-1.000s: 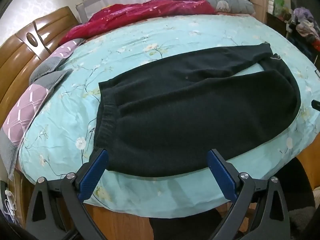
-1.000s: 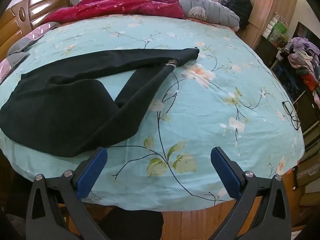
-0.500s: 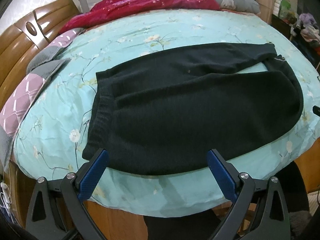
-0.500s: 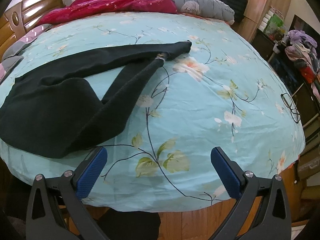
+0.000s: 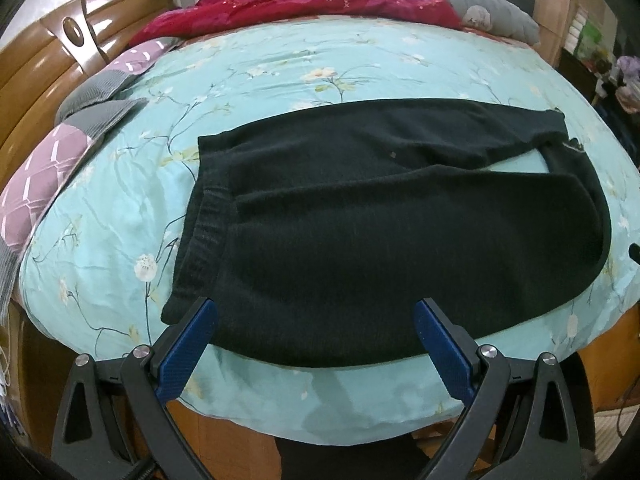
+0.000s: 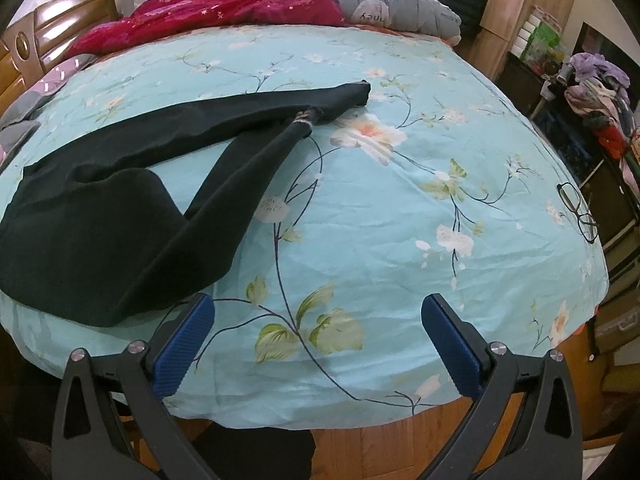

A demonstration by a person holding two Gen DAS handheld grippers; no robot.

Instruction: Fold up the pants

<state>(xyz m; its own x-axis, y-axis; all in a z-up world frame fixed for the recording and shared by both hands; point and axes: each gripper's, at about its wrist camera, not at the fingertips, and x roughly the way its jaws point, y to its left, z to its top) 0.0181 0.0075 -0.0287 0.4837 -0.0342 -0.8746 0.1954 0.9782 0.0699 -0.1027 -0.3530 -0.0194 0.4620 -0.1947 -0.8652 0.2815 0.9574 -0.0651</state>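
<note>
Black pants (image 5: pixel 380 216) lie flat on a turquoise floral bedsheet (image 5: pixel 280 64), waistband (image 5: pixel 200 240) to the left, near the bed's front edge. In the right wrist view the pants (image 6: pixel 120 216) lie at the left, both legs running up and right to the cuffs (image 6: pixel 320 114). My left gripper (image 5: pixel 316 324) is open and empty, over the pants' near edge close to the waistband. My right gripper (image 6: pixel 318 320) is open and empty, over the sheet just right of the pants' near fold.
A red quilt (image 5: pixel 304 4) and grey pillow (image 6: pixel 400 12) lie at the far side. A wooden headboard (image 5: pixel 52 52) and purple-grey pillows (image 5: pixel 52 152) are at the left. Eyeglasses (image 6: pixel 578 212) lie on the sheet at right. Cluttered furniture (image 6: pixel 592 92) stands beyond.
Both grippers have moved slightly closer over the bed; the views shifted a little. The pants have not moved. Both grippers stay open.
</note>
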